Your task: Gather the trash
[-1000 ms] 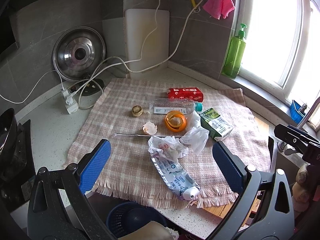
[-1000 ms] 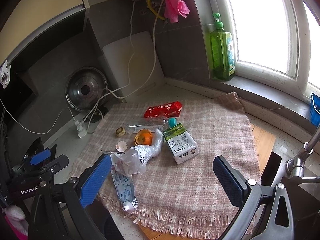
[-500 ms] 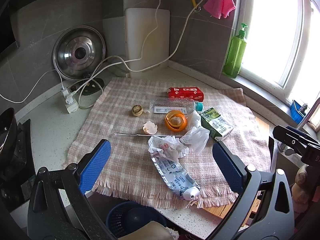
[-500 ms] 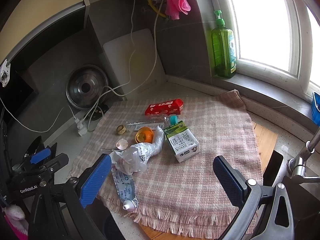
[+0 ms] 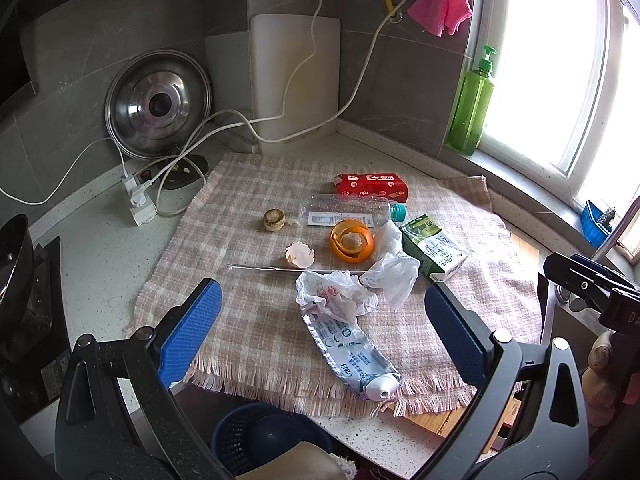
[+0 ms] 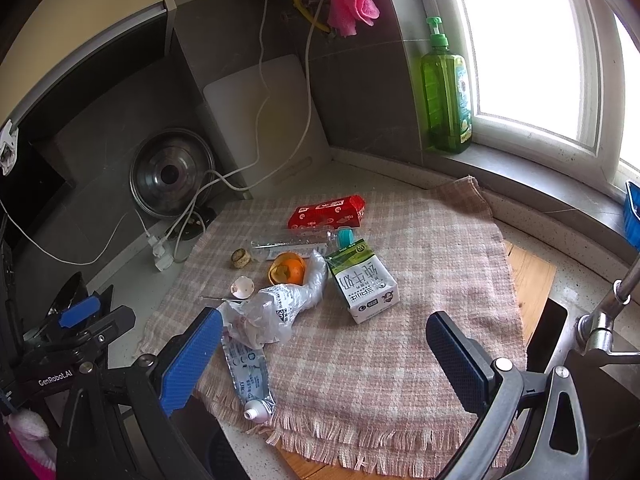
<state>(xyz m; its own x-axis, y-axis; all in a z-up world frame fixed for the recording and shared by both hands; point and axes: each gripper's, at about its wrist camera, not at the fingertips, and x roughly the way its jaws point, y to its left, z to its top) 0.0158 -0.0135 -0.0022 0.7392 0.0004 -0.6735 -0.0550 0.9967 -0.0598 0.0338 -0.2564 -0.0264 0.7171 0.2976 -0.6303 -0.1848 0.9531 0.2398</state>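
Note:
Trash lies on a pink checked cloth [image 5: 248, 320]: a flattened toothpaste tube [image 5: 352, 354], a crumpled plastic bag [image 5: 340, 296], a milk carton [image 5: 434, 250], orange peel [image 5: 352, 240], an eggshell [image 5: 299, 254], a clear bottle [image 5: 344, 210], a red pack [image 5: 372, 188], a small round brown piece [image 5: 274, 219] and a thin metal stick [image 5: 280, 268]. My left gripper [image 5: 320, 328] hovers open above the cloth's near edge, holding nothing. My right gripper [image 6: 324, 352] hangs open above the cloth, right of the bag [image 6: 272, 312] and tube [image 6: 248, 380], below the carton [image 6: 364, 280].
A blue basket [image 5: 260, 436] sits below the counter edge. At the back stand a pot lid [image 5: 158, 108], a white board [image 5: 296, 76], a power strip with cables [image 5: 138, 200] and a green soap bottle [image 5: 470, 104]. A tap [image 6: 608, 312] is at the right.
Both views have shifted only slightly. The right gripper has edged a little closer to the cloth. Both grippers stay open and the trash has not moved.

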